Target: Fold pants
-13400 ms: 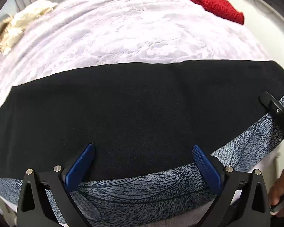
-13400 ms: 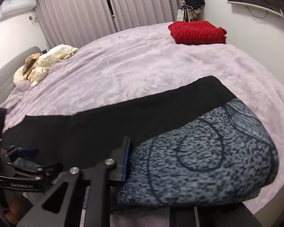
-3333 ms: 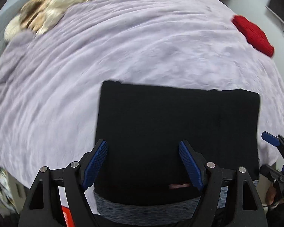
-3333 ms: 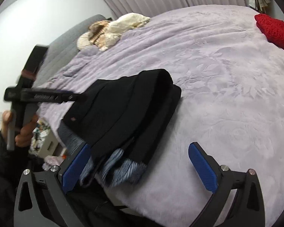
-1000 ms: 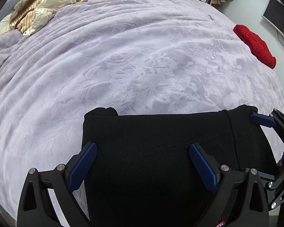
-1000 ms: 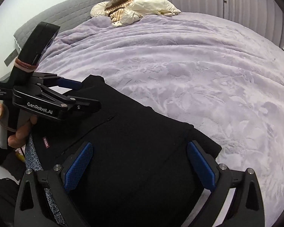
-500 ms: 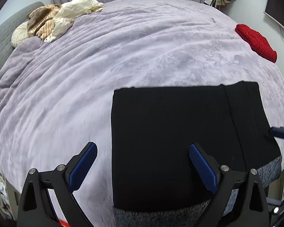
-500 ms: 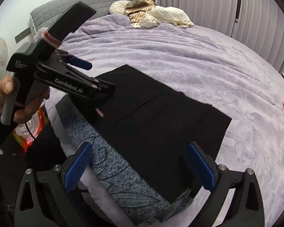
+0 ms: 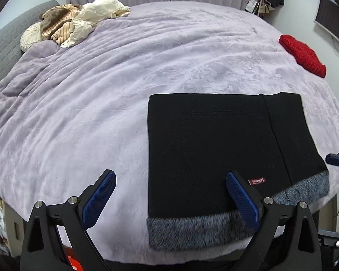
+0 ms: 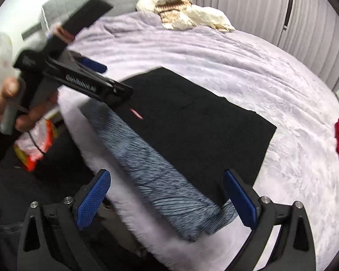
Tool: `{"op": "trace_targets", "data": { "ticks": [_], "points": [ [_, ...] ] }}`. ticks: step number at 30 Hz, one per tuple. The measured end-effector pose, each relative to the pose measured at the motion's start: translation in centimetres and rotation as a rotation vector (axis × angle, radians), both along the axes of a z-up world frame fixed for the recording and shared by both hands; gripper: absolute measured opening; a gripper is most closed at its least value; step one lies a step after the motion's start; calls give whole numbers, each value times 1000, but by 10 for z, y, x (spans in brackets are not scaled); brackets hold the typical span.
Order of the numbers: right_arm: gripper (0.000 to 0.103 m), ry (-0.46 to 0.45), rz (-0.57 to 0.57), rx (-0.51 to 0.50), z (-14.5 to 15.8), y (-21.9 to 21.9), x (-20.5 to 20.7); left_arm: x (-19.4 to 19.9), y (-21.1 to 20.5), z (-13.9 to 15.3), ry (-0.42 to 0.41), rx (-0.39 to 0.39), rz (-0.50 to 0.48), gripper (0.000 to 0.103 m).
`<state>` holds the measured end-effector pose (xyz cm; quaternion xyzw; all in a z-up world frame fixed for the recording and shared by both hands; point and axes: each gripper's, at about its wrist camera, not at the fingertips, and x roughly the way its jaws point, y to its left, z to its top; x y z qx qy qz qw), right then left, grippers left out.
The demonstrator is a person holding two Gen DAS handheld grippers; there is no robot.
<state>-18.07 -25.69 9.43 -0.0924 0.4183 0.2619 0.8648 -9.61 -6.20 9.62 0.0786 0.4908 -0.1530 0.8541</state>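
one folded black pair of pants [image 9: 214, 149] with a grey patterned edge lies flat at the near edge of the lilac plush bedspread [image 9: 124, 72]. both the left gripper [image 9: 169, 199] and right gripper [image 10: 167, 199] hover wide open, empty. i'd just square the edges, lightly.

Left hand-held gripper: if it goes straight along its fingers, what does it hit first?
Most likely the lavender bedspread, just left of the folded black pants. The open left hand-held gripper straddles the pants' left edge, so depth makes it a close call.
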Motion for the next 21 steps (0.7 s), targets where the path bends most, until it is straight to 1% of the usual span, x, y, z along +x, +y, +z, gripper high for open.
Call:
{"op": "trace_targets", "data": {
  "ticks": [2,3,4,5,6,7,8,10,12,15,17,18,19,20,21],
  "points": [
    [100,26,43,64,4,-1,-7,-7,10,-3,15,-8,6,98],
    [100,37,62,77,2,0,-10,-9,14,-10,38,6,21,98],
    [100,56,73,79,-3,0,-11,-9,18,-18,60,0,24,98],
    [100,80,75,80,-10,0,-9,-9,21,-25,82,-25,25,99],
    [100,121,70,85,-18,0,-5,-7,23,-32,110,-49,32,102],
    [100,162,58,100,-27,-2,0,-5,24,-36,129,-59,40,103],
    [100,178,51,113,-31,-4,1,-4,26,-39,140,-74,46,103],
    [100,167,50,126,-27,-7,1,-4,29,-32,141,-101,37,103],
    [100,137,38,141,-13,-13,-1,-3,34,-18,121,-121,22,103],
    [102,38,-61,125,9,-39,-7,7,45,-1,91,-151,29,103],
    [103,-5,-171,107,17,-63,-2,17,46,0,110,-167,26,103],
    [103,-15,-230,104,17,-74,1,23,41,-1,124,-166,15,103],
    [103,-5,-298,113,14,-87,9,28,36,-4,132,-163,-1,103],
    [103,15,-340,126,12,-93,19,33,29,-9,142,-155,-15,103],
    [103,47,-386,155,5,-102,24,40,22,-18,173,-146,-27,103]
  ]
}}
